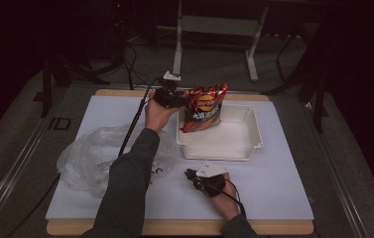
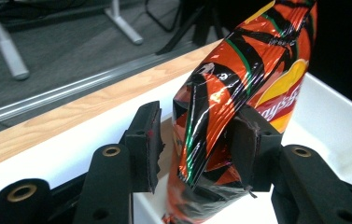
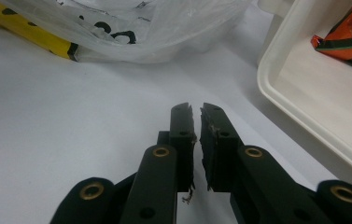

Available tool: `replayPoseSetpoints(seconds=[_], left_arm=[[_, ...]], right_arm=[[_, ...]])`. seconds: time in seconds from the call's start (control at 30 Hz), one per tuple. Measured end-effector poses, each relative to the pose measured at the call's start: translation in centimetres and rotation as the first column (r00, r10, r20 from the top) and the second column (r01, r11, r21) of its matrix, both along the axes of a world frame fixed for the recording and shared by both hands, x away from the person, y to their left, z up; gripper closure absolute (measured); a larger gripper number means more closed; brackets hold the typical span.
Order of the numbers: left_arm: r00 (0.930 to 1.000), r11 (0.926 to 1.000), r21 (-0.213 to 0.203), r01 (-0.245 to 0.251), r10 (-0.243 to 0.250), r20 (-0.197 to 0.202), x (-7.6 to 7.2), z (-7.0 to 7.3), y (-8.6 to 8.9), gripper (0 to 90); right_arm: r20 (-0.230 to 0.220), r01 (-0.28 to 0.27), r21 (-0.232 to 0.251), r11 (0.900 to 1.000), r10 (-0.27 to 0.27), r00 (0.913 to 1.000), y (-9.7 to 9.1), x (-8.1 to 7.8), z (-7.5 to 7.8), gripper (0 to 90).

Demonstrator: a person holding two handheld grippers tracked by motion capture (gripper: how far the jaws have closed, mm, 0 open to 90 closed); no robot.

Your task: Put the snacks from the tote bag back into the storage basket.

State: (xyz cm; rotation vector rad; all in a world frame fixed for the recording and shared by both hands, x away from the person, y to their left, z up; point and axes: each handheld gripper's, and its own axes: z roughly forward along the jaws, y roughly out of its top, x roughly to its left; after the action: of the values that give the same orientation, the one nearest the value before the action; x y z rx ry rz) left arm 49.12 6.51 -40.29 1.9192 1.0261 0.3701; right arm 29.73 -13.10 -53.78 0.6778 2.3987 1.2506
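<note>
An orange and black crisp bag (image 1: 204, 106) stands upright at the left end of a white tray (image 1: 239, 144). My left gripper (image 1: 182, 101) reaches it from the left. In the left gripper view the crisp bag (image 2: 239, 93) sits between the jaws of the left gripper (image 2: 199, 116). The left pad (image 2: 148, 140) stands clear of the foil, the right pad rests against it, and the jaws are open. My right gripper (image 1: 189, 173) lies low on the white mat in front of the tray. The right gripper (image 3: 196, 108) is shut with nothing between its jaws.
A crumpled clear plastic bag (image 1: 95, 158) lies left of the tray, with a yellow pack (image 3: 24, 30) inside the plastic bag (image 3: 131, 28). The tray rim (image 3: 304, 93) runs close on the right gripper's right. The white mat (image 1: 274, 188) covers a wooden tabletop; table legs stand beyond.
</note>
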Motion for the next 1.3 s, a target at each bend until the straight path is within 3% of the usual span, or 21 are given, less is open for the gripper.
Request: replayPoseSetpoints(seconds=[0.13,0.27,0.33,0.47,0.5,0.67,0.8,0.87,1.0,1.03,1.1,1.2,1.3], left_arm=[[0.9996,0.9975,0.069,-0.012,0.014,-0.023,0.1,-0.5,-0.1,55.5],[0.9994,0.9997,0.026,0.005,-0.004,-0.033,0.0,-0.8,0.3,56.5],[0.9991,0.9997,0.012,0.02,-0.019,-0.039,0.0,-0.7,0.5,62.5],[0.9985,0.9977,0.043,0.053,-0.052,-0.019,0.1,0.0,0.4,73.3],[0.9988,0.9982,0.036,0.047,-0.047,-0.012,0.1,0.2,0.3,74.9],[0.9999,0.9957,0.092,0.009,-0.01,0.013,0.6,0.8,-0.3,74.4],[0.9969,0.9875,0.14,-0.072,0.067,0.041,1.0,1.2,-0.7,73.3],[0.9909,0.9782,0.163,-0.129,0.121,0.059,1.2,1.1,-0.8,70.3],[0.98,0.9723,0.125,-0.198,0.193,0.046,1.5,1.1,-0.4,63.9],[0.9798,0.9742,0.107,-0.199,0.195,0.041,1.5,1.1,-0.2,61.5],[0.985,0.9844,0.042,-0.171,0.17,0.031,1.4,1.2,0.0,57.7],[0.9899,0.9892,0.042,-0.14,0.139,0.027,1.0,1.1,-0.1,54.1],[0.9933,0.9935,0.009,-0.114,0.114,0.019,0.5,0.8,0.0,51.6]], right_arm=[[0.002,-0.001,0.0,1.0,0.001,1.0,0.0,0.0,0.0,82.7],[-0.005,0.001,-0.001,1.0,-0.001,1.0,0.0,0.0,0.0,82.7],[-0.004,0.0,-0.002,1.0,0.0,1.0,0.0,0.0,0.0,82.7],[-0.002,0.0,0.001,1.0,0.0,1.0,0.0,0.0,0.0,82.4],[0.001,0.0,-0.001,1.0,0.0,1.0,0.0,0.0,0.0,82.2],[-0.001,0.002,0.002,1.0,-0.002,1.0,0.0,0.0,0.0,82.0],[-0.001,0.001,0.004,1.0,-0.001,1.0,0.0,0.0,0.0,82.0],[-0.001,0.002,0.006,1.0,-0.002,1.0,-0.1,0.0,0.0,82.0],[0.001,0.003,0.008,1.0,-0.003,1.0,-0.1,0.0,0.0,81.8],[0.0,0.003,0.009,1.0,-0.003,1.0,-0.1,0.0,0.0,81.8],[0.0,0.002,0.009,1.0,-0.002,1.0,-0.1,0.0,0.0,81.8],[0.002,0.001,0.005,1.0,-0.001,1.0,0.0,0.0,0.0,81.8],[0.002,0.003,0.003,1.0,-0.003,1.0,0.0,0.0,0.0,81.8]])
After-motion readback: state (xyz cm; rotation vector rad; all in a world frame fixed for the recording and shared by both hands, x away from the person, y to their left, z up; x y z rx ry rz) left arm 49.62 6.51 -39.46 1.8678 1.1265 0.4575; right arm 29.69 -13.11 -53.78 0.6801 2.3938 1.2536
